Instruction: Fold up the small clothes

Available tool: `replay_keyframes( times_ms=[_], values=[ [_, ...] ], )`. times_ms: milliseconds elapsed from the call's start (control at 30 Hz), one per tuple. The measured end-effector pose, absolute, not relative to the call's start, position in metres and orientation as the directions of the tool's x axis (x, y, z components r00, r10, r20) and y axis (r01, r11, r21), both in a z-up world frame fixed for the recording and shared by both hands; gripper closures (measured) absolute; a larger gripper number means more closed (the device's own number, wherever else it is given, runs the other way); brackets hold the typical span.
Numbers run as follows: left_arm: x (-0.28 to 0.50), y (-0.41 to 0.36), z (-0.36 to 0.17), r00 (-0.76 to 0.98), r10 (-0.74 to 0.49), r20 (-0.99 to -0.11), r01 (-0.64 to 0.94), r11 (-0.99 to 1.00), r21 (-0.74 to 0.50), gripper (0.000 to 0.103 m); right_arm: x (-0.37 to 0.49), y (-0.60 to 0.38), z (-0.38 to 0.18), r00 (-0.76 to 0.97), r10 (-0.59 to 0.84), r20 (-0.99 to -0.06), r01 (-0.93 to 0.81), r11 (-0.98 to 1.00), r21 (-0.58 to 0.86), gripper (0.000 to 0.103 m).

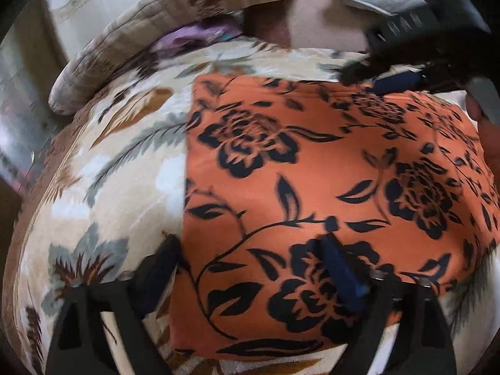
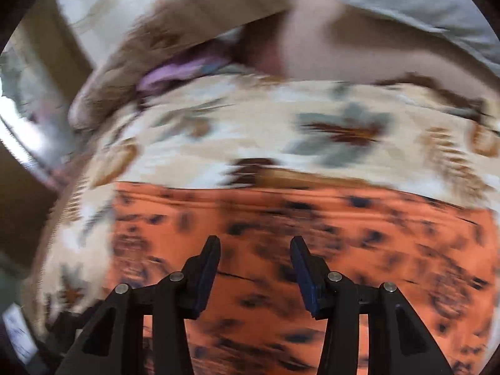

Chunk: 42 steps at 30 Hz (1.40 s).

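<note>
Garment: orange cloth with black flower print [image 1: 328, 193], folded flat on the cream floral bedspread [image 1: 125, 172].
Left tool [image 1: 250, 268]: released, fingers spread over the cloth's near-left edge.
Right tool [image 2: 255, 268]: released above the cloth's far edge.
Unclear: right view smeared; purple fabric [image 1: 193, 36] half hidden under pillow.

Bed's got a cream floral bedsheet [image 1: 118, 162] with grey and brown leaves. Matching pillow [image 1: 131, 47] up top, something purple [image 1: 193, 36] tucked underneath.
</note>
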<state>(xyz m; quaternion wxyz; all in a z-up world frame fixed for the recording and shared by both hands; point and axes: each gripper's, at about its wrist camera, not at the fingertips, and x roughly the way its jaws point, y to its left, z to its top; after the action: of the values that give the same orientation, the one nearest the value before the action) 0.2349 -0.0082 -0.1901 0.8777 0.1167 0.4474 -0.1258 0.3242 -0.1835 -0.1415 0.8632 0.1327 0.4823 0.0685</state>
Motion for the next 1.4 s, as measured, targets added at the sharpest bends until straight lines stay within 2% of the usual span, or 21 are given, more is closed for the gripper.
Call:
replay_keyframes(
  times_ms=[33, 133, 233, 300, 400, 667, 900, 1067, 1400],
  values=[
    [0.238, -0.004, -0.192, 0.55, -0.122, -0.826, 0.299, 0.952, 0.059, 0.0, 0.328, -0.174, -0.142, 0.519, 0.273, -0.81, -0.013, 0.95, 0.312, 0.052],
    [0.246, 0.018, -0.2, 0.473, -0.214, -0.855, 0.233, 0.966, -0.114, 0.0, 0.351, -0.148, -0.144, 0.478, 0.375, -0.794, -0.088, 0.92, 0.382, 0.052],
    [0.238, 0.011, -0.199, 0.506, -0.192, -0.841, 0.276, 0.96, -0.053, 0.0, 0.371, -0.126, -0.154, 0.421, 0.439, -0.793, -0.132, 0.895, 0.426, 0.052],
    [0.235, 0.012, -0.2, 0.51, -0.196, -0.838, 0.261, 0.963, -0.066, 0.0, 0.381, -0.109, -0.164, 0.387, 0.461, -0.799, -0.15, 0.886, 0.439, 0.052],
    [0.235, 0.012, -0.2, 0.503, -0.202, -0.84, 0.259, 0.963, -0.077, 0.0, 0.393, -0.093, -0.186, 0.353, 0.407, -0.842, -0.119, 0.912, 0.391, 0.053],
    [0.242, 0.008, -0.196, 0.478, -0.192, -0.857, 0.287, 0.956, -0.054, 0.0, 0.382, -0.11, -0.169, 0.439, 0.385, -0.812, -0.072, 0.916, 0.395, 0.052],
    [0.235, -0.001, -0.182, 0.552, -0.123, -0.825, 0.307, 0.95, 0.064, 0.0, 0.304, -0.183, -0.137, 0.513, 0.339, -0.789, 0.008, 0.917, 0.399, 0.052],
    [0.226, -0.003, -0.17, 0.583, -0.119, -0.804, 0.305, 0.949, 0.081, 0.0, 0.232, -0.238, -0.125, 0.549, 0.271, -0.79, 0.097, 0.919, 0.383, 0.052],
    [0.202, -0.008, -0.14, 0.658, -0.088, -0.748, 0.292, 0.945, 0.146, 0.0, 0.139, -0.282, -0.15, 0.564, 0.164, -0.809, 0.249, 0.901, 0.356, 0.052]
  ],
)
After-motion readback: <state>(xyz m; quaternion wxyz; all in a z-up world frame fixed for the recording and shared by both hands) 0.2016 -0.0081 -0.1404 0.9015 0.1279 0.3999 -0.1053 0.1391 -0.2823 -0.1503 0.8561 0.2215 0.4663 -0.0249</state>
